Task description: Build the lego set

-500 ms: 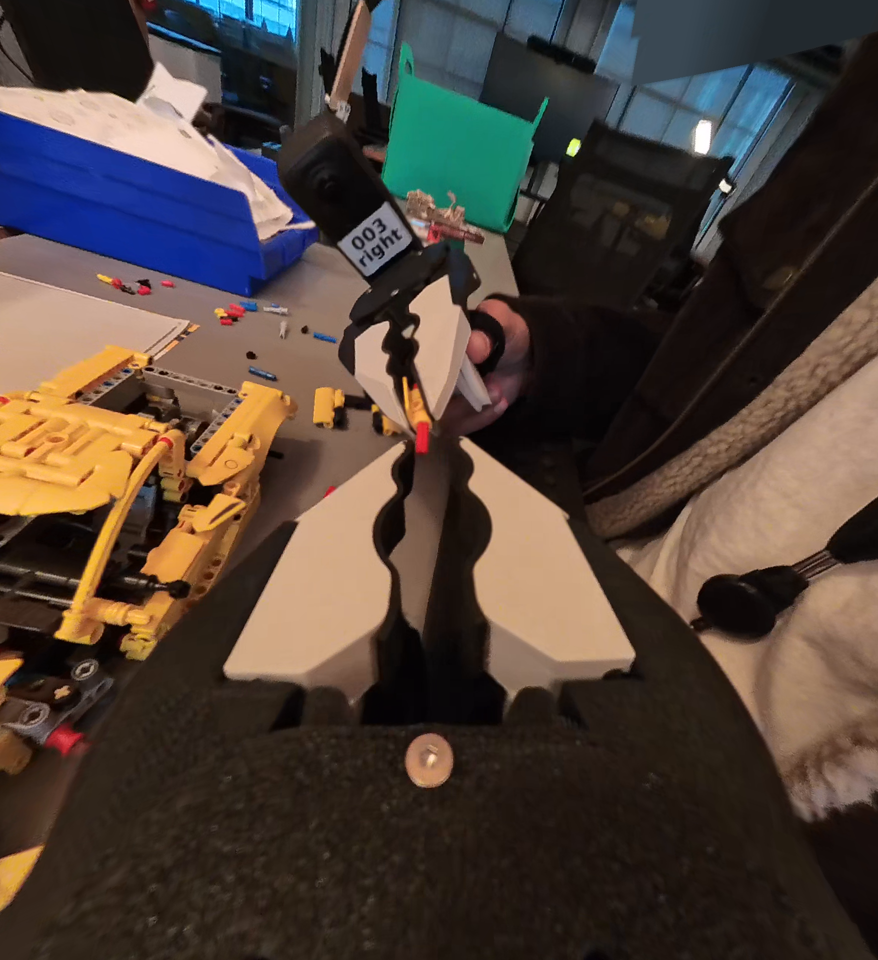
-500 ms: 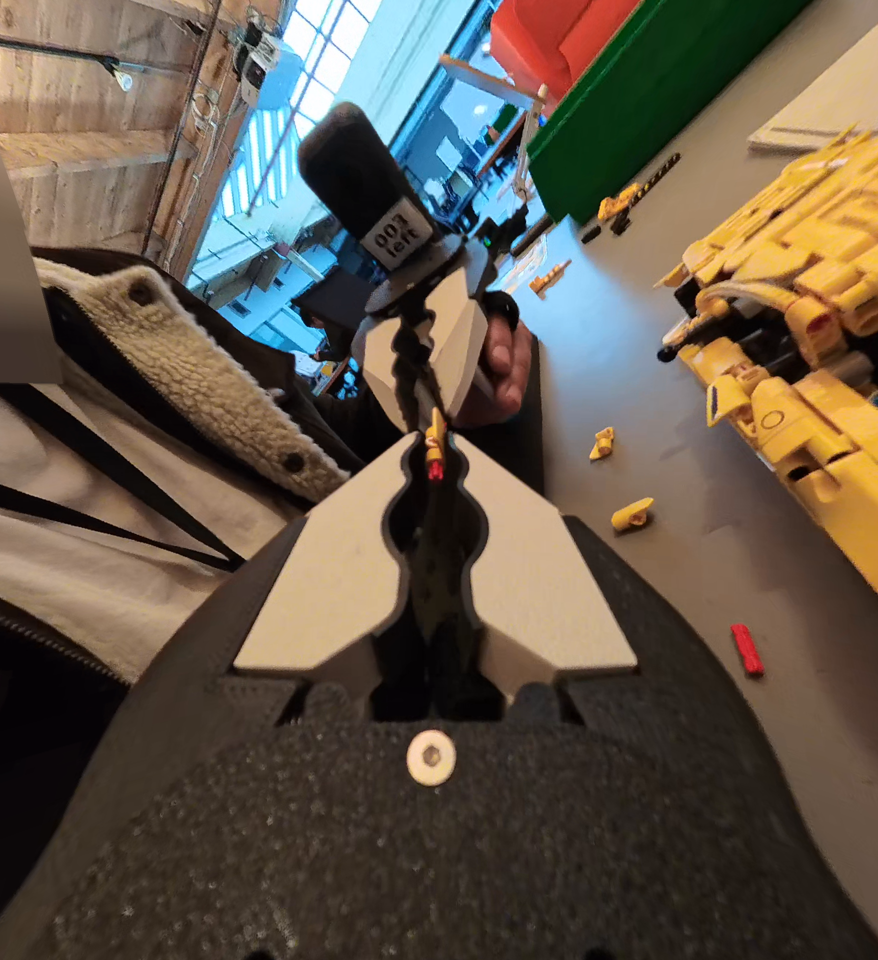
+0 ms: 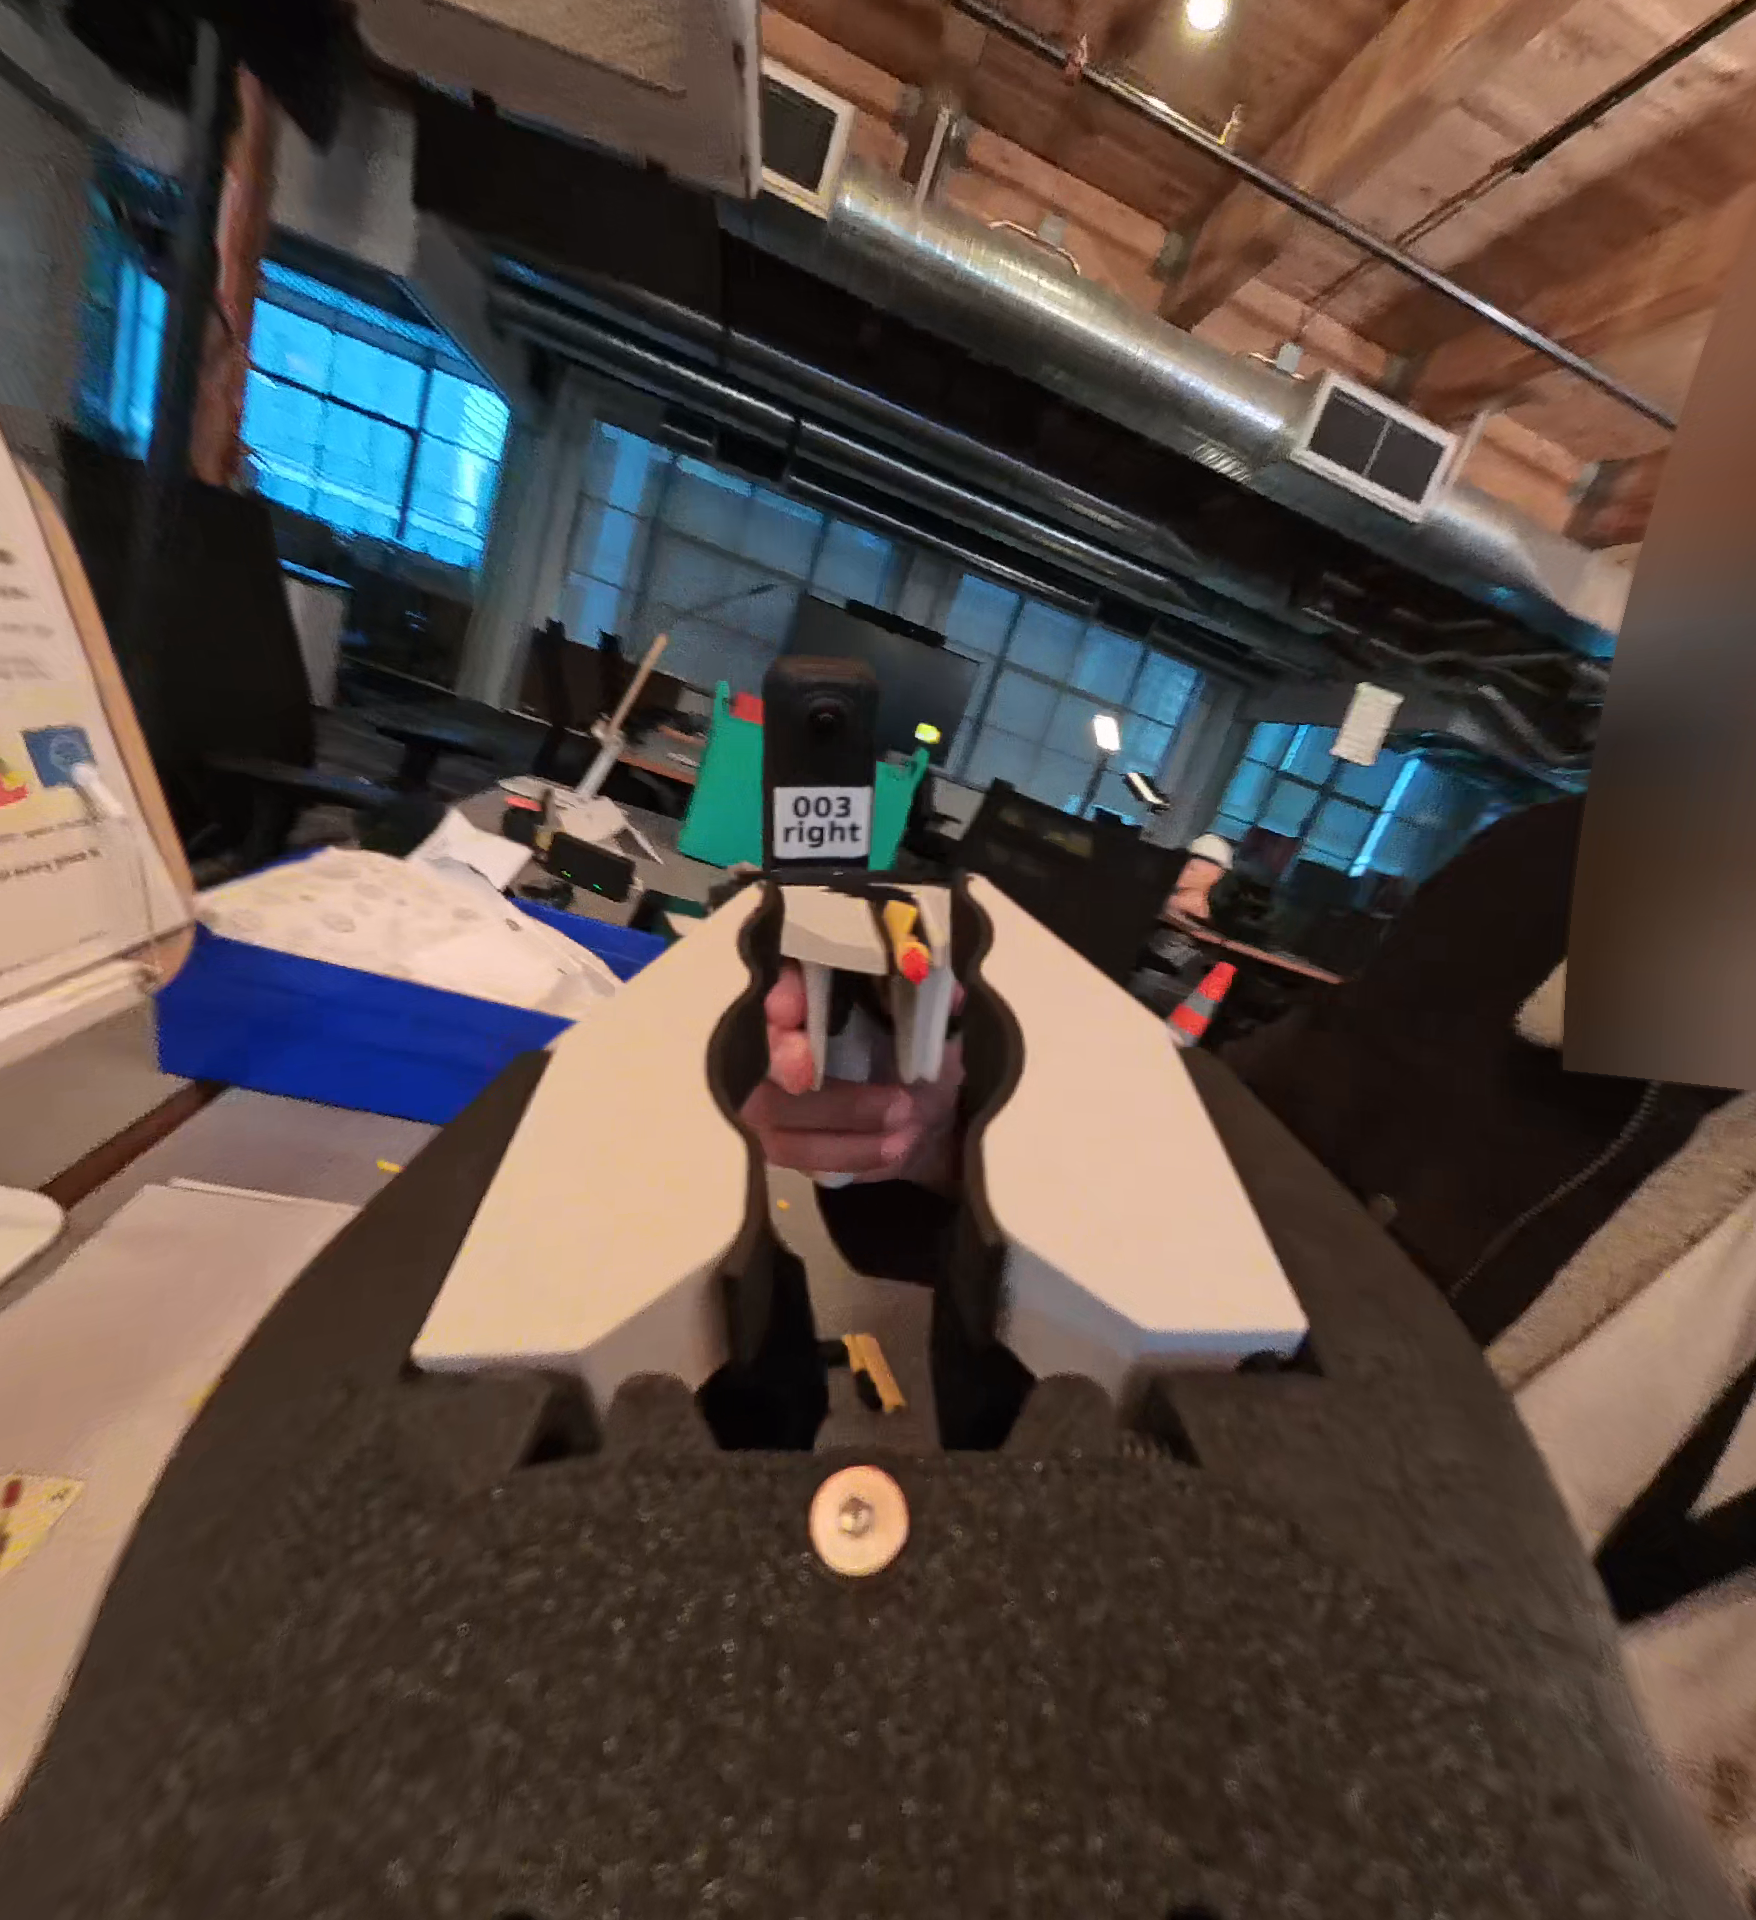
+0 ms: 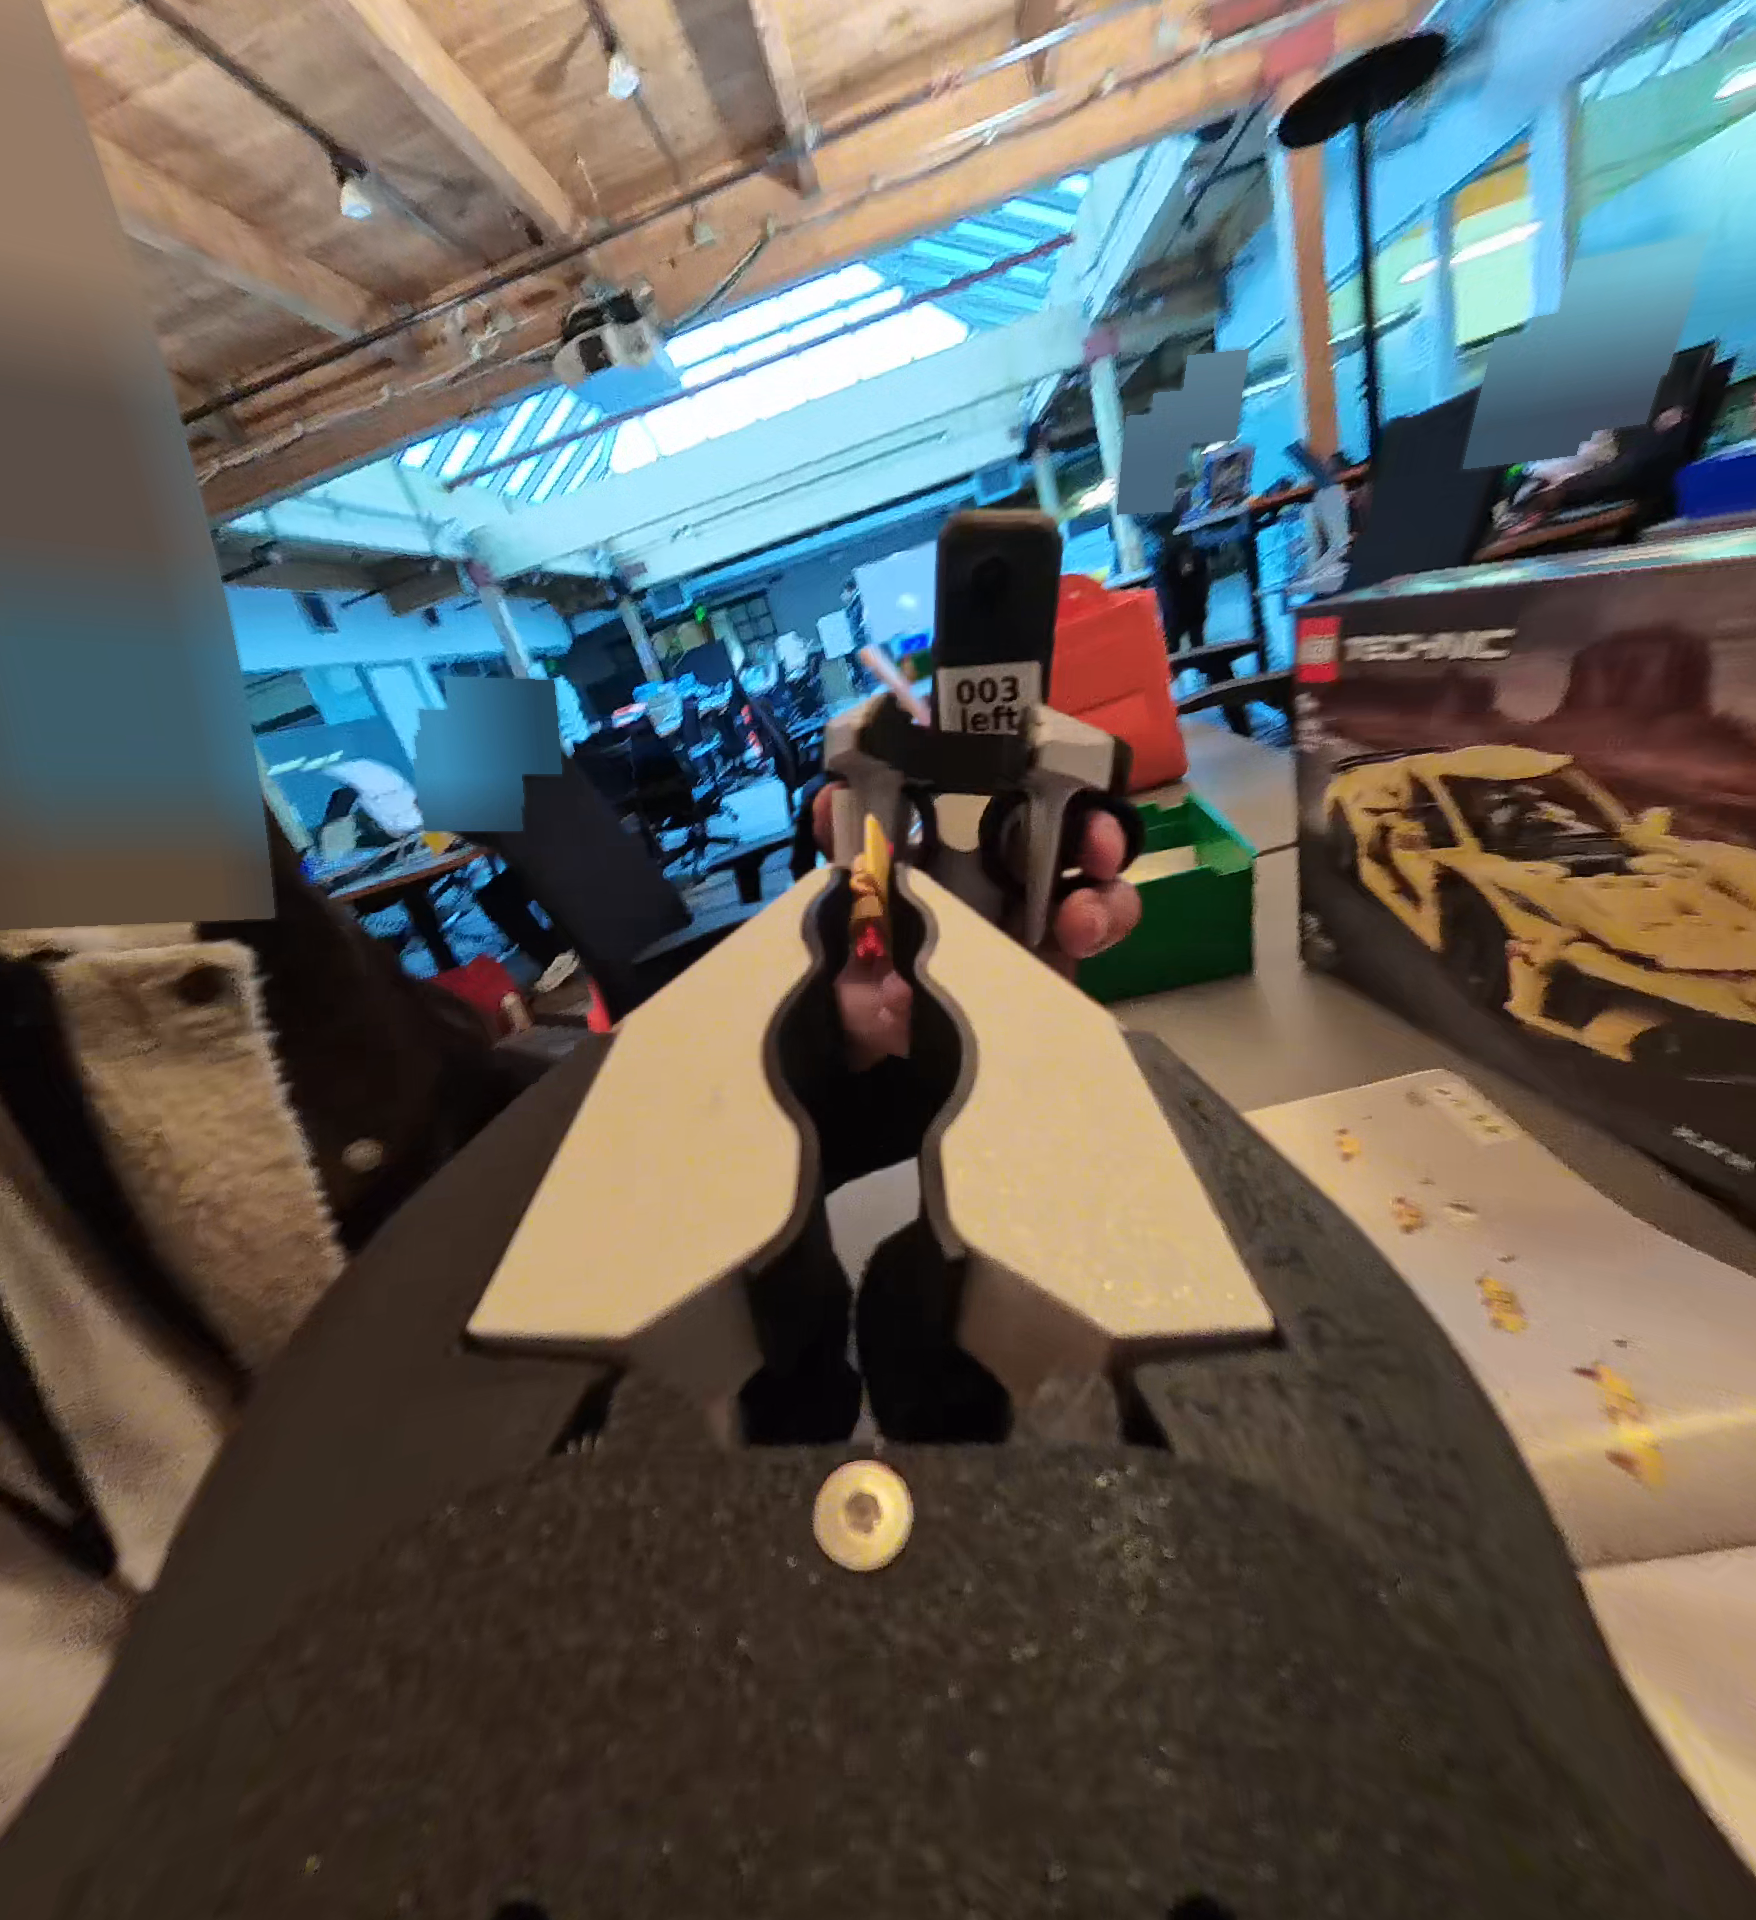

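Both hand-held grippers have swung up off the counter to face each other: the left hand-held gripper (image 3: 858, 914) has opened narrowly and let go, leaving the yellow-and-red piece (image 4: 869, 899) pinched at the tips of the right hand-held gripper (image 4: 869, 904), seemingly handed over for fitting.

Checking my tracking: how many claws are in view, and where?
2. The left claw is open and points toward the right one. The right claw faces it, pinching a yellow piece with a red pin at its tips. None seems hidden.
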Motion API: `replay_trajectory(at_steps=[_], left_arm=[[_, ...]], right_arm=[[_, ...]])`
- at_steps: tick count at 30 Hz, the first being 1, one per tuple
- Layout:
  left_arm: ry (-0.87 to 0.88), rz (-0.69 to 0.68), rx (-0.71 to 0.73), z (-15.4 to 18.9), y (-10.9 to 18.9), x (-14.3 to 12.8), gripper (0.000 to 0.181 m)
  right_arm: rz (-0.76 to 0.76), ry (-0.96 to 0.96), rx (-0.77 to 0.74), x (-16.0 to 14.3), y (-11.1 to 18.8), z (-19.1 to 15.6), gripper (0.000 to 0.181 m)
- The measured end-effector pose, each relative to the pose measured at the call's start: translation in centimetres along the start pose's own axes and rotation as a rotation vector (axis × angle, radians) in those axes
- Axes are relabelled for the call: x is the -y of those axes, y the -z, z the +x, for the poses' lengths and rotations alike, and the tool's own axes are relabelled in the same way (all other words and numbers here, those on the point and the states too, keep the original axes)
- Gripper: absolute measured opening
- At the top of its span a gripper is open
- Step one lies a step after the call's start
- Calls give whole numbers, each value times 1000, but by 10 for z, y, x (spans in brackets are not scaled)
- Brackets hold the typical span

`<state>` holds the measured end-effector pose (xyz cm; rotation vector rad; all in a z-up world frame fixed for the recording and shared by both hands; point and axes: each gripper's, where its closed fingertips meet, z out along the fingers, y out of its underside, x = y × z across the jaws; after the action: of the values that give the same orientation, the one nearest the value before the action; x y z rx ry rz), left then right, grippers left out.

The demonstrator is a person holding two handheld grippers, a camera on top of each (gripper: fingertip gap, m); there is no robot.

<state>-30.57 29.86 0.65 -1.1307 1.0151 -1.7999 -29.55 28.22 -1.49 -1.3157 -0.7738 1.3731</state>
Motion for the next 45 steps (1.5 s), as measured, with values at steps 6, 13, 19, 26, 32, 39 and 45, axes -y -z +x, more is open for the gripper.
replay_trajectory(at_steps=[6,13,19,26,32,39,45], left_arm=[[30,97,-13,-21,25,-35,0],[-33,-71,73,-35,19,-73,13],[-25,-85,52,-33,12,-82,15],[24,-97,38,-33,10,-86,14],[15,-122,57,-35,10,-91,5],[28,-117,47,-35,10,-91,5],[29,-109,52,-37,12,-89,4]], right_arm=[[144,-132,24,-31,15,32,6],[101,-147,17,-57,18,40,6],[85,-152,17,-63,16,42,6],[60,-158,28,-67,14,41,6],[55,-162,27,-67,16,41,6],[50,-165,27,-68,16,42,6],[37,-165,27,-70,16,43,6]])
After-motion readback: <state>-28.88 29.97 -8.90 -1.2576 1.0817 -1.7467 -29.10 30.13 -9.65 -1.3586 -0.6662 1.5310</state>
